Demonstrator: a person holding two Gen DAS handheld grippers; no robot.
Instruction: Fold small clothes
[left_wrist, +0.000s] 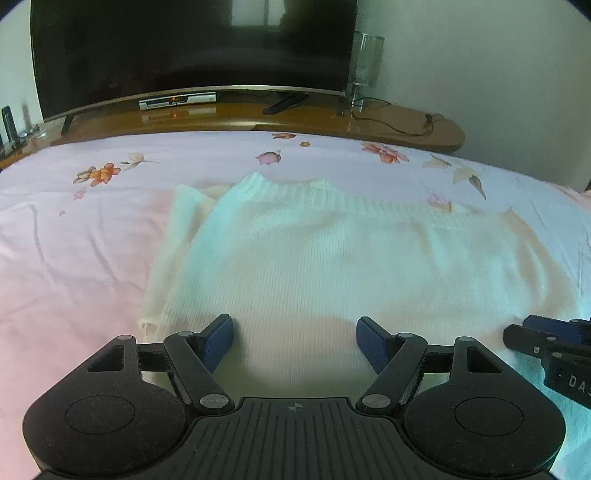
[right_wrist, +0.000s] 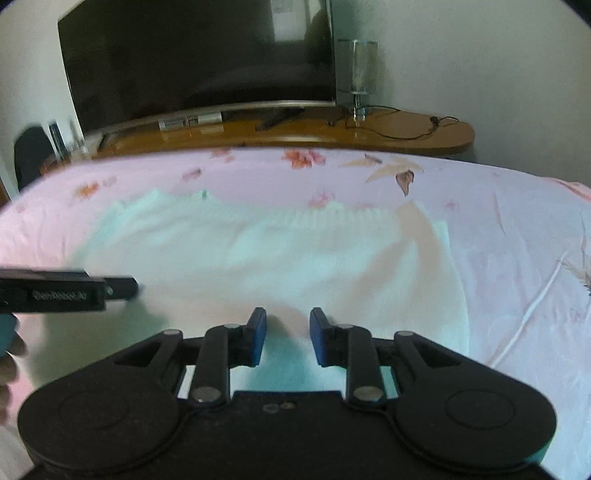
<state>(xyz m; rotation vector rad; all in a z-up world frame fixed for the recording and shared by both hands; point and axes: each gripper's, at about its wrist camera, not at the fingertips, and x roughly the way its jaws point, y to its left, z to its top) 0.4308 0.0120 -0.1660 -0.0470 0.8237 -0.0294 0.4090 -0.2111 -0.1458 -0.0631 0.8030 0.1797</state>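
Pink floral bed (left_wrist: 74, 236); TV (left_wrist: 192, 48) on wooden shelf (left_wrist: 406, 125) at frame top. White sweater (left_wrist: 314, 266) flat, long axis left-right, ribbed hem toward top. Left gripper (left_wrist: 295, 341) spread wide, right gripper (right_wrist: 288, 334) narrowly apart, both empty.

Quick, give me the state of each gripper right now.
Left gripper: open wide, nothing between its jaws, over the white knit sweater.
Right gripper: open a little, holding nothing, over the same sweater.
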